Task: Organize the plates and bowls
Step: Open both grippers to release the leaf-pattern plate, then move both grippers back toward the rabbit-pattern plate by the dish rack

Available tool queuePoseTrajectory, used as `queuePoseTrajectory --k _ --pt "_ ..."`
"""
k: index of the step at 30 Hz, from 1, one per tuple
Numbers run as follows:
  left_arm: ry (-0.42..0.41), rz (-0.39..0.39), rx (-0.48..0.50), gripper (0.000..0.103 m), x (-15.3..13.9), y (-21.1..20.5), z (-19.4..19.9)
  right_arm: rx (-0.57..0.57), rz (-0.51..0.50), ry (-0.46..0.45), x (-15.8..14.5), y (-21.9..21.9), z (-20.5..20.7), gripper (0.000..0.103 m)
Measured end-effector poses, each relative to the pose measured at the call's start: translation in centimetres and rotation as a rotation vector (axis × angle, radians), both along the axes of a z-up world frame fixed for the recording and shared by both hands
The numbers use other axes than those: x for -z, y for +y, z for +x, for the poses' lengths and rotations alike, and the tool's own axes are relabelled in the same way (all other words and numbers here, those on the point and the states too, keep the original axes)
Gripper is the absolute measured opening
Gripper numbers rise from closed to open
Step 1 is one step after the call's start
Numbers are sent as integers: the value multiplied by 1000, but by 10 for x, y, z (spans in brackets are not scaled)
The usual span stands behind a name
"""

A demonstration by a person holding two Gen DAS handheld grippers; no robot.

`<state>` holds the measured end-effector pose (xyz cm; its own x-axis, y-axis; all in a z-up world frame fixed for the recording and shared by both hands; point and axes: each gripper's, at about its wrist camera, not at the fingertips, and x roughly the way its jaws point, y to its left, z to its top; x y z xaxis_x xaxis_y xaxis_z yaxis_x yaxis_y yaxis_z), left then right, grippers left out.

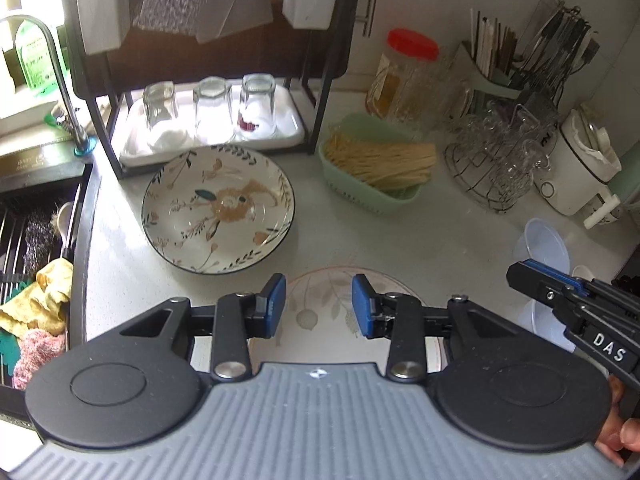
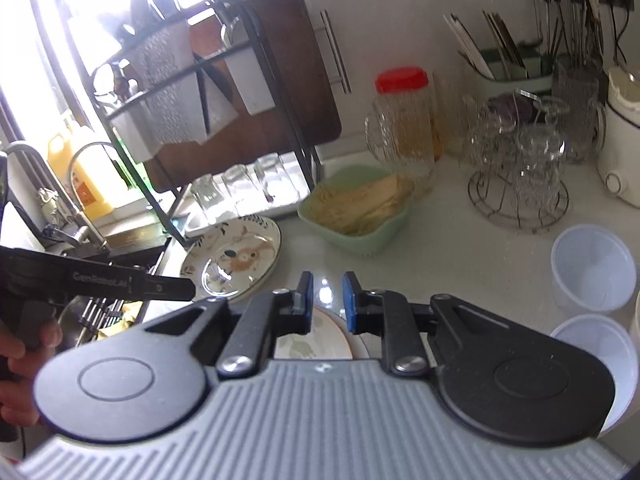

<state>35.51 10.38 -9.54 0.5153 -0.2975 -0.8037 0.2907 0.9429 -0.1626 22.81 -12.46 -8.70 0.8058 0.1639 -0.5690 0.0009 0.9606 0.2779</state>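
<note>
The floral bowl (image 1: 218, 210), white with a rabbit-like motif, leaf sprigs and a dark rim, sits on the pale countertop (image 1: 400, 236) just in front of the black dish rack (image 1: 320, 92), near the sink edge. Nothing touches it. Nearer the cameras lies a second piece, a pale leaf-patterned plate (image 1: 320, 308), flat on the counter and partly hidden behind both grippers' bodies.

The left gripper (image 1: 319, 306) hangs above that plate with its blue pads (image 1: 276, 306) standing apart and nothing between them: released. The right gripper (image 2: 327, 302) is also above the plate's edge; its pads (image 2: 307, 300) show a narrow gap with only counter and plate visible through it, gripping nothing, so it reads as nearly clenched and empty. Each gripper shows in the other's view at the frame edge, with a person's fingers (image 1: 624, 440) on the handle.

Under the rack, 3 upturned glasses (image 1: 210, 108) stand in a row on a white tray (image 1: 288, 136). Right of the bowl is a green basket (image 1: 372, 196) holding a bundle of dry noodles (image 1: 380, 158), and behind it a clear jar with a red lid (image 1: 412, 44). Further right come a wire stand of glass cups (image 1: 496, 152), a utensil holder (image 1: 492, 68) and a white appliance (image 1: 576, 176). 2 translucent plastic bowls (image 2: 592, 268) sit at the right. The sink (image 1: 36, 248) at the left holds cloths and a faucet (image 1: 60, 72) rises above it.
</note>
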Motion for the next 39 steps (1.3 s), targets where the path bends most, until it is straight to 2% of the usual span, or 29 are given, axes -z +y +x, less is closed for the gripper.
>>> queuePoseTrajectory --k 6,12,18,23,26,32,39 --pt "-50 0 -8 42 -16 1 -13 -3 -11 -49 -17 0 -14 20" --pt "-49 -27 -29 42 -30 -4 -31 -9 -27 -94 -34 -4 -31 20" --pt "-81 -33 -27 42 -42 -12 -54 -29 -34 -139 -46 -9 -49 20" --pt "-176 1 -43 42 -68 -11 -68 -45 -49 -150 -49 -14 -61 20" --pt "-186 -19 -57 42 -76 -11 -82 -57 -48 -158 -53 -19 -70 20" --pt "-166 -58 -83 42 -74 -25 -122 -116 -43 -166 -61 -30 -88 20" --pt "-196 -38 -86 42 -70 -55 -165 -164 -50 -164 -60 -45 -109 20"
